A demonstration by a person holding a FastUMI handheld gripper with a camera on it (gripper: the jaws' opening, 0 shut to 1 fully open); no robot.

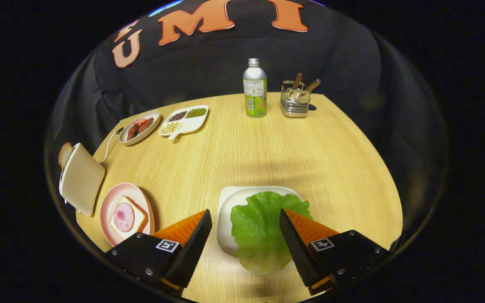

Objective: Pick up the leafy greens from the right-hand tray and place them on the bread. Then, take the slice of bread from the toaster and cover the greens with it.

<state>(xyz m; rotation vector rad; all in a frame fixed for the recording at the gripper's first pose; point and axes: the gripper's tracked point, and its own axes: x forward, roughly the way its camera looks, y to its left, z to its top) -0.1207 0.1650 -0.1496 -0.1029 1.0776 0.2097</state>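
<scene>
Two jaws (246, 235) sit wide apart at the bottom of the frame, holding nothing. Between them lies the leafy green (259, 235), a big flat leaf on the white tray (225, 219), just ahead of the tips and touching neither. Its long way runs from the jaws toward the far side of the table (267, 151), with the stalk end hanging over the tray's near rim. I think the jaws should go straight down. The bread (127, 218) waits on the pink plate (108, 206) at lower left, beside the toaster (81, 179).
</scene>
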